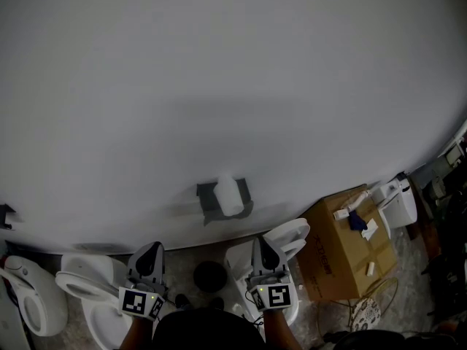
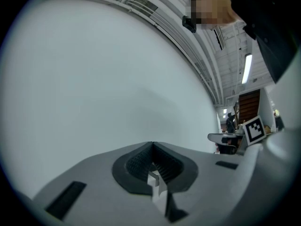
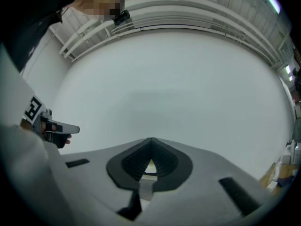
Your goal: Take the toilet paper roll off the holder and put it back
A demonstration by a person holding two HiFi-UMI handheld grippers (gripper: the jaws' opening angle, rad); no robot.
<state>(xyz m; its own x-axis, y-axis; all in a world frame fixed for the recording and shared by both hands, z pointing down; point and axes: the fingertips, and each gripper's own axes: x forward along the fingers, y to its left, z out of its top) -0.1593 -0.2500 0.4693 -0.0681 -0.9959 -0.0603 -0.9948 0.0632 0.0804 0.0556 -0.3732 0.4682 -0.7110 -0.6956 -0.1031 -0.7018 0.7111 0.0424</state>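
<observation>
while the toilet paper roll [image 1: 228, 195] was seated on its holder [image 1: 207, 198] on the wall [image 1: 219, 86], the left gripper [image 1: 149, 248] and right gripper [image 1: 261, 243] were held low, well short of it, jaws pressed together on nothing, seemingly because no reach had yet been begun.

The wall [image 1: 219, 71] gives open room above and to both sides of the toilet paper roll [image 1: 229, 194] on its holder [image 1: 208, 199]. Below it, the left toilet [image 1: 91, 286] and right toilet [image 1: 286, 238] flank a narrow gap that holds a dark round object [image 1: 210, 275]. A cardboard box [image 1: 346, 254] crowds the right.
</observation>
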